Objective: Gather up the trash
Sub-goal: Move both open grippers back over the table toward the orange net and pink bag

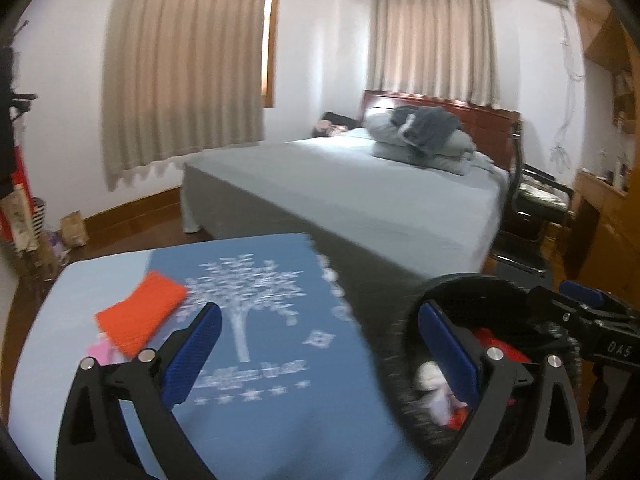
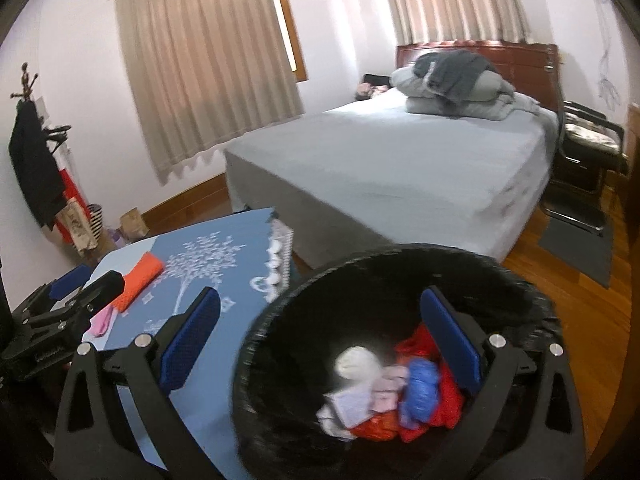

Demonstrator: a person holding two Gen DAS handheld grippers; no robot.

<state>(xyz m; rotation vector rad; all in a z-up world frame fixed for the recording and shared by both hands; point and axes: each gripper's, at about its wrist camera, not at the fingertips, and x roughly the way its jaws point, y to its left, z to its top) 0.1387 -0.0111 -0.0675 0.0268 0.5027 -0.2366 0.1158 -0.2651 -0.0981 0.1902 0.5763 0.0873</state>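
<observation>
Right wrist view, gripper (image 2: 320,344) wide apart, over trash bin (image 2: 280,340)

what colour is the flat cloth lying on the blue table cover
Bright orange cloth, resting on the blue table cover with its white tree print; the left wrist view shows it best.

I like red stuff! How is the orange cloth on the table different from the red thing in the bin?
The orange cloth lies flat and neat on the blue tablecloth; the red trash is crumpled in the black bin. The cloth lies alone; the trash is piled with white and blue scraps. Both are bright.
</observation>
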